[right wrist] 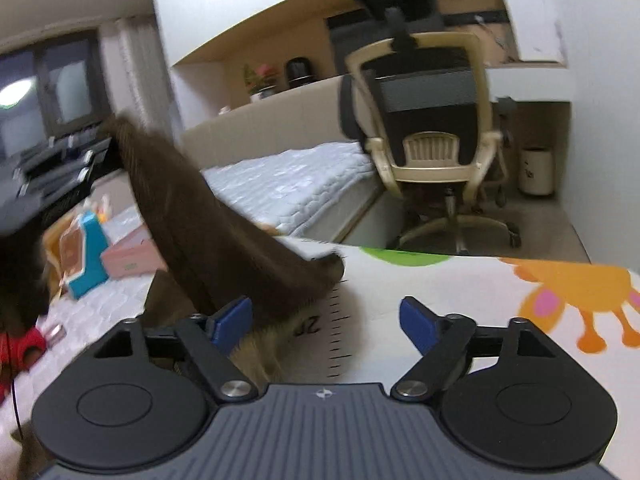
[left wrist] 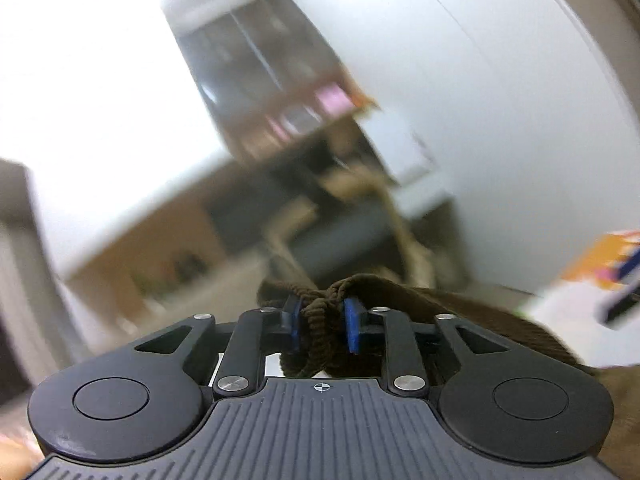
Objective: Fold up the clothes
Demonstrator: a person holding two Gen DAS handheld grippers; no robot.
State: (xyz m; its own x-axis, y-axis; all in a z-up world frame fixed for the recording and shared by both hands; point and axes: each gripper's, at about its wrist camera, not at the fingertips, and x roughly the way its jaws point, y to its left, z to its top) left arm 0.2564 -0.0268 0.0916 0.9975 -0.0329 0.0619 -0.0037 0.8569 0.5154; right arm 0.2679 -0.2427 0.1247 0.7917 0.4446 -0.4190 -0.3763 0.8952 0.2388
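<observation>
Left tongs [left wrist: 320, 320] pinch brown garment [left wrist: 320, 336]; "2" readable

The left gripper [left wrist: 323, 322] has a bunch of the garment [left wrist: 320, 332] between its pads, and the cloth trails off to its right. The right gripper [right wrist: 326, 322] sits over the near edge of the play mat [right wrist: 460, 284], the garment's [right wrist: 208, 216] tip touching the mat ahead on its left. Beyond the mat's far edge stands an office chair [right wrist: 432, 120], with the mattress [right wrist: 296, 184] to its left.
</observation>
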